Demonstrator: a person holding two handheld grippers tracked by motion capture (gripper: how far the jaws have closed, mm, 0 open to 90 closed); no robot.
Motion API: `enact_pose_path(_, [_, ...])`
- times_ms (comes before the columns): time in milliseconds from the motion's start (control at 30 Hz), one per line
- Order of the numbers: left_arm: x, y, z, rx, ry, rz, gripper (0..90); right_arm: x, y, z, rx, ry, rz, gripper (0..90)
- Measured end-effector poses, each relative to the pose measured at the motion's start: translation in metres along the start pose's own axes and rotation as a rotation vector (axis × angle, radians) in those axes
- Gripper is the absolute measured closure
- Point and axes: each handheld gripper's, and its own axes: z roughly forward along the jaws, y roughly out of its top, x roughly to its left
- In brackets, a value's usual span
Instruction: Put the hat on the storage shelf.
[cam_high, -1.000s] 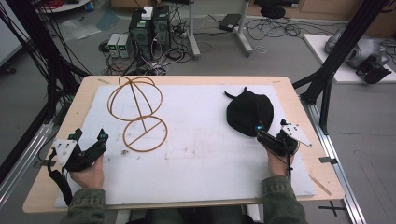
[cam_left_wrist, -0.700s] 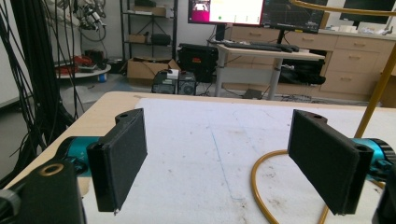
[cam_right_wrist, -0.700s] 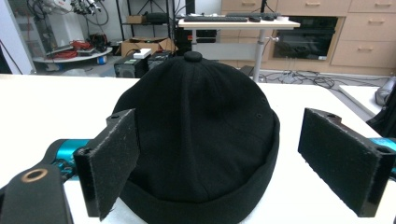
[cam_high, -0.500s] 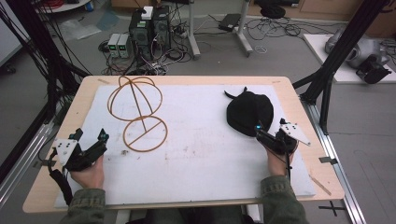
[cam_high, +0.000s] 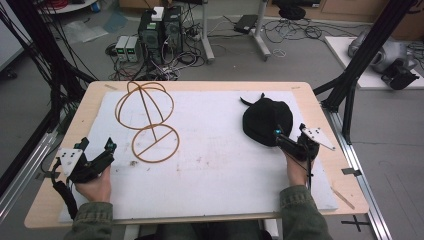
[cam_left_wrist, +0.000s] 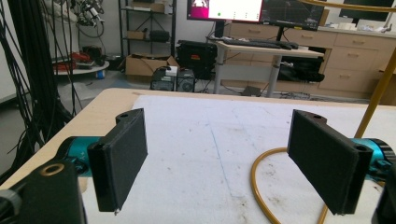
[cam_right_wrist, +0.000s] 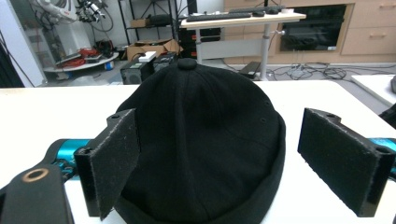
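Black cap (cam_high: 267, 120) lying on the white mat (cam_high: 220, 165), close in front of the wide-open right gripper (cam_high: 290, 145).

Resting crown-up toward the mat's far right part, near its right edge, with a small top button seen in the right gripper view (cam_right_wrist: 196, 154). Just beyond the right gripper's tips, framed between both spread black pads (cam_right_wrist: 114, 161) there, with no clear contact. Well to the cap's left, standing on the mat: a yellow wire hat stand (cam_high: 147, 117), ring base flat. Nearer than the stand and farther left of the cap, at the mat's near-left corner: left gripper (cam_high: 95, 160), also spread apart, gripping nothing, part of the stand's ring (cam_left_wrist: 261, 182) visible between its pads.
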Motion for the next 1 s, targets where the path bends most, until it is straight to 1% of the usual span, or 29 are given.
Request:
enact_pose_path(100, [0.0,0.0,0.0,0.004,-0.002,0.004,20.3,-0.001,-0.001,0.006,0.001,0.008,0.001,13.2])
enact_pose_path(167, [0.0,0.0,0.0,0.006,-0.002,0.004,20.3,-0.001,-0.001,0.007,0.001,0.008,0.003,13.3])
enact_pose_path(233, [0.0,0.0,0.0,0.006,-0.002,0.005,20.3,-0.003,0.0,0.008,0.002,0.015,0.016,13.6])
enact_pose_path(300, [0.0,0.0,0.0,0.006,-0.002,0.005,20.3,-0.003,0.002,0.011,0.019,0.017,0.029,13.5])
enact_pose_path(367, [-0.001,0.0,0.0,0.007,-0.004,0.007,20.3,-0.002,0.006,0.013,0.018,0.02,0.024,13.5])
enact_pose_path(400, [-0.001,0.0,0.0,0.008,-0.004,0.008,20.3,0.001,0.008,0.016,0.028,0.029,0.008,13.4])
enact_pose_path(433, [-0.001,-0.001,0.0,0.008,-0.004,0.008,20.3,0.001,0.008,0.016,0.028,0.029,0.008,13.4])
enact_pose_path(533, [0.0,-0.001,-0.001,0.008,-0.002,0.01,20.3,0.004,0.008,0.021,0.045,0.041,-0.012,13.2])
enact_pose_path(700, [0.0,-0.001,-0.002,0.011,-0.001,0.02,20.3,0.01,0.009,0.03,0.071,0.038,-0.043,12.8])
enact_pose_path(833, [0.0,-0.001,-0.003,0.012,-0.001,0.025,20.3,0.012,0.01,0.036,0.077,0.04,-0.053,12.9])
enact_pose_path(867, [0.001,-0.001,-0.003,0.014,-0.001,0.024,20.3,0.012,0.01,0.038,0.07,0.034,-0.055,12.9])
enact_pose_path(1000, [0.0,-0.001,-0.002,0.012,-0.004,0.029,20.3,0.011,0.014,0.045,0.071,0.038,-0.039,12.8])
